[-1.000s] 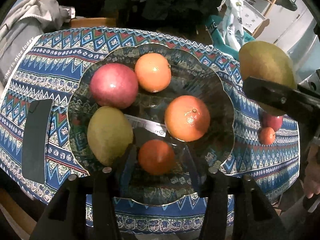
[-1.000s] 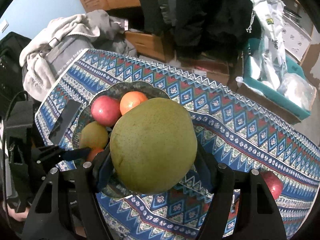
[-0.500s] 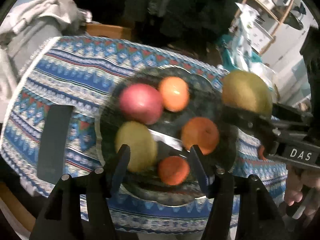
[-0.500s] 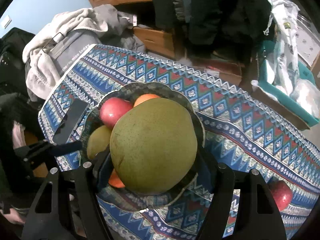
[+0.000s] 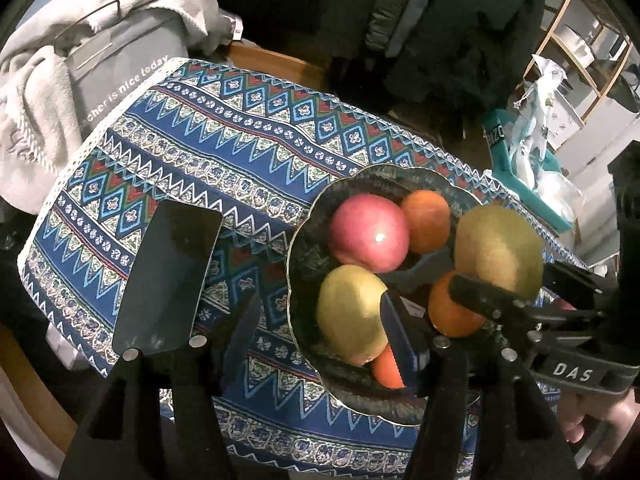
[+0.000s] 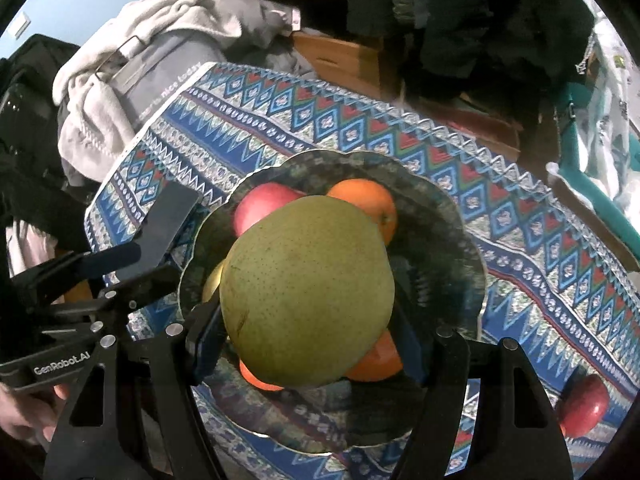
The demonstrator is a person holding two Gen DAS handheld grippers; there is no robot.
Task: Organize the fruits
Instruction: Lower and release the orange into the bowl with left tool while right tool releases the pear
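Patterned tablecloth (image 5: 248, 140), bowl (image 6: 460, 248) crowded. Right gripper (image 6: 308, 344) clamps pear (image 6: 308, 300) above it; left gripper (image 5: 320, 336) unclenched, empty. Risk: pear rolls off piled fruit on release.

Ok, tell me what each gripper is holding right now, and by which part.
The right gripper holds the large green pear by its two opposite sides, above the bowl. The left gripper holds nothing; its jaws stand open.

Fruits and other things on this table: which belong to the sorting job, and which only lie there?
Job: pear in right gripper, bowl with fruit, red apple on the cloth, left gripper.
Lying about: dark phone, grey towel.
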